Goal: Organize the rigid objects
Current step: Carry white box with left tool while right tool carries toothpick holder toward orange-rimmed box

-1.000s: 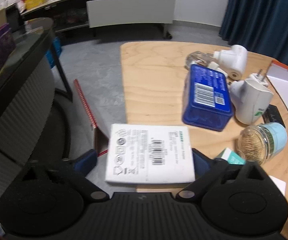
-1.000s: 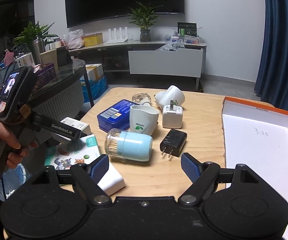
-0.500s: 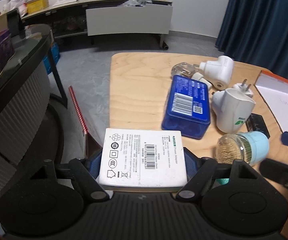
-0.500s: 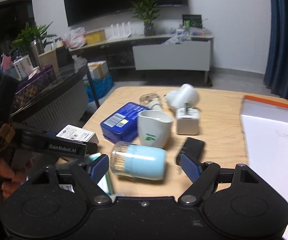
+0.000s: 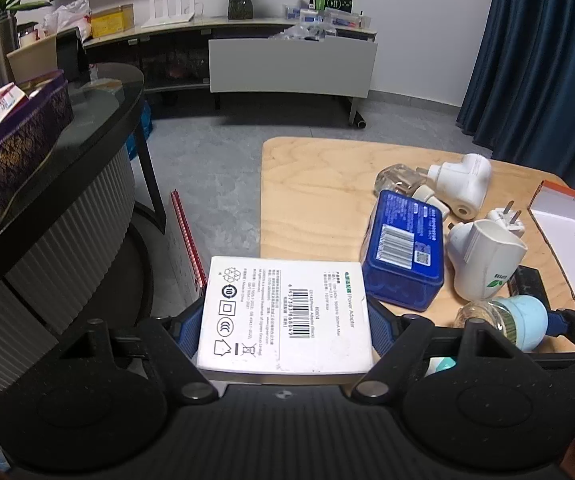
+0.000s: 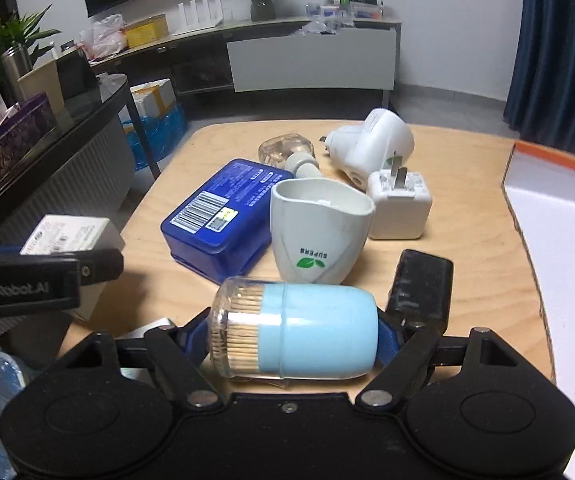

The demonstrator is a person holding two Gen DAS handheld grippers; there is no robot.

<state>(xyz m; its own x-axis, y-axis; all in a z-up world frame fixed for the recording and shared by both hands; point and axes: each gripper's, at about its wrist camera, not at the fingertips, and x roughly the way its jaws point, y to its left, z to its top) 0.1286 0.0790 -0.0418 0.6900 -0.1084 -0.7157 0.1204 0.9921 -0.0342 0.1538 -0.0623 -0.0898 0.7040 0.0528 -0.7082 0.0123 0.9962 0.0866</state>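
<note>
Toothpick jar (image 6: pixel 293 330) — on its side at the surface's (image 6: pixel 483 216) near edge, long axis spanning the right gripper (image 6: pixel 293 338), jaws bracketing both ends, grip uncertain; white adapter box (image 5: pixel 285 314) — clamped flat in the left gripper (image 5: pixel 285 326), over the surface's left corner.

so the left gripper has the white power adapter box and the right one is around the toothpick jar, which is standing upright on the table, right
Not quite: the toothpick jar lies on its side, not upright, as the right wrist view shows. The rest holds: it sits between the right gripper fingers on the table, and the left gripper is clamped on the white power adapter box.
</note>
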